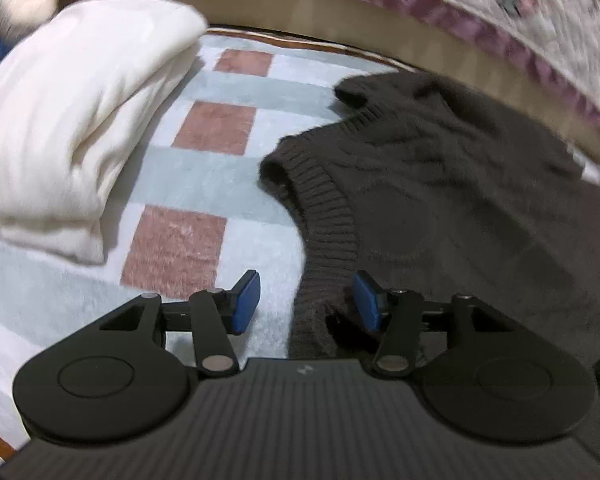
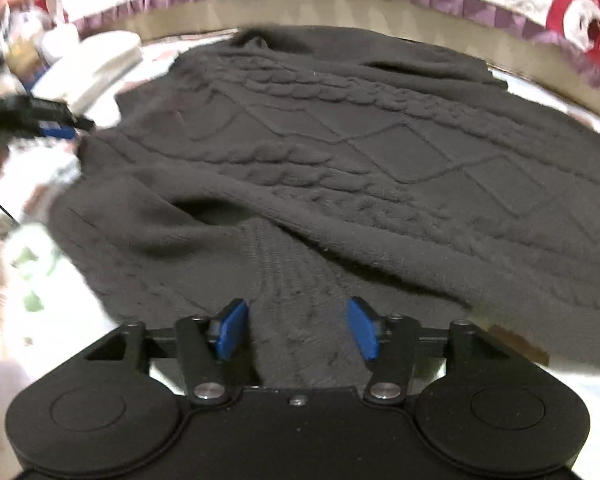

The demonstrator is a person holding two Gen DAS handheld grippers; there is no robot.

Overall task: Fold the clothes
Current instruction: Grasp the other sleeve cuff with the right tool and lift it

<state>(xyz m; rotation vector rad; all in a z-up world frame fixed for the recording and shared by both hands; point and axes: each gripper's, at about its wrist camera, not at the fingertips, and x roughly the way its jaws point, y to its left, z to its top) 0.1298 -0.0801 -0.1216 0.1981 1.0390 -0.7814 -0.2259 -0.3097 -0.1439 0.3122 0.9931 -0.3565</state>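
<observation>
Black hand-held gripper (image 1: 306, 302), blue pads (image 1: 247, 301), silver pivot screws.
</observation>
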